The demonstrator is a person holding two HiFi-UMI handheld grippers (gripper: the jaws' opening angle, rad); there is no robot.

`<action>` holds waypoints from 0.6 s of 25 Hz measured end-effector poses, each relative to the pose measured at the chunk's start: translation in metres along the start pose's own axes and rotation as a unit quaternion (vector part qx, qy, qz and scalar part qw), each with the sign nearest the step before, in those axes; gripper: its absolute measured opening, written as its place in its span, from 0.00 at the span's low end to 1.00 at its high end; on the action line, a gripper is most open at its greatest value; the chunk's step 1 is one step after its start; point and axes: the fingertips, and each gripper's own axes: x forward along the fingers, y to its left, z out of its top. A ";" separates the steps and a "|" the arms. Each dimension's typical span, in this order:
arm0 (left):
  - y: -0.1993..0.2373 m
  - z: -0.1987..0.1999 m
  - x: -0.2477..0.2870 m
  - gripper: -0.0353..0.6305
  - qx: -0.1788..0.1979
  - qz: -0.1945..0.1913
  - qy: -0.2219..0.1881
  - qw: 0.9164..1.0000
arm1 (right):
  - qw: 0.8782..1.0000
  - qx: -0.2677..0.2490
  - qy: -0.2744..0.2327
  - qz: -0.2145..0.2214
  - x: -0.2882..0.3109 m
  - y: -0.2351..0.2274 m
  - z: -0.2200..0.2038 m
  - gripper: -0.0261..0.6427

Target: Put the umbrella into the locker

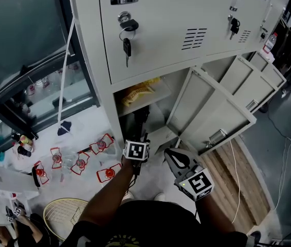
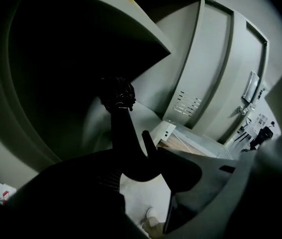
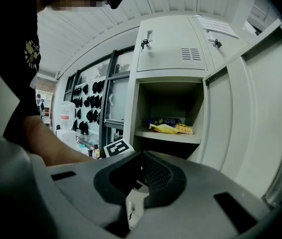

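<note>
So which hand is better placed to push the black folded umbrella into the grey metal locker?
Left. The left gripper is shut on the black folded umbrella, whose end reaches into the grey metal locker under its shelf. The right gripper hangs shut and empty outside, by the open door.

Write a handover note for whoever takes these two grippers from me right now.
Left gripper: shut on the folded black umbrella. Its far end is already inside the lower compartment of the locker, under the shelf with the snack bags.
Right gripper: shut, empty, beside the open door.
Done: door open, umbrella partly in.
Left: push the umbrella fully in, release it, withdraw, and probably close the door.
</note>
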 end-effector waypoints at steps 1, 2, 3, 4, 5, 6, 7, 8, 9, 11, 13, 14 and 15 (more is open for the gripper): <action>0.002 0.003 0.003 0.40 -0.002 0.003 -0.001 1.000 | 1.000 -0.004 0.000 0.001 0.000 -0.001 -0.001 0.08; 0.004 0.006 0.005 0.40 -0.004 0.005 -0.003 1.000 | 1.000 -0.006 0.001 0.001 0.000 -0.002 -0.001 0.08; 0.006 0.008 0.008 0.40 -0.006 0.007 -0.005 1.000 | 1.000 0.000 0.002 -0.001 0.000 -0.003 -0.001 0.08; 0.008 0.011 0.011 0.40 -0.006 0.009 -0.007 1.000 | 1.000 0.010 0.003 -0.004 0.001 -0.004 -0.001 0.08; 0.010 0.014 0.013 0.40 -0.006 0.011 -0.009 1.000 | 1.000 0.019 0.005 -0.007 0.001 -0.005 0.000 0.08; 0.011 0.017 0.015 0.40 -0.005 0.013 -0.012 1.000 | 1.000 0.024 0.005 -0.009 0.001 -0.006 0.000 0.08; 0.013 0.020 0.017 0.40 -0.005 0.016 -0.014 1.000 | 1.000 0.025 0.006 -0.009 0.001 -0.007 0.000 0.08; 0.015 0.023 0.019 0.40 -0.006 0.018 -0.015 1.000 | 1.000 0.023 0.007 -0.010 0.001 -0.009 -0.001 0.08; 0.017 0.025 0.022 0.40 -0.008 0.020 -0.015 1.000 | 1.000 0.019 0.007 -0.009 0.002 -0.010 -0.002 0.08; 0.021 0.030 0.026 0.40 -0.011 0.024 -0.014 1.000 | 1.000 0.006 0.008 -0.007 0.002 -0.013 -0.004 0.08; 0.024 0.035 0.029 0.40 -0.008 0.028 -0.015 0.999 | 1.000 0.015 0.008 -0.010 0.002 -0.014 -0.003 0.08; 0.025 0.037 0.030 0.40 -0.005 0.030 -0.016 0.999 | 1.000 0.022 0.009 -0.013 0.002 -0.015 -0.003 0.08; 0.025 0.039 0.032 0.40 -0.003 0.032 -0.016 0.999 | 1.000 0.026 0.009 -0.015 0.001 -0.016 -0.003 0.08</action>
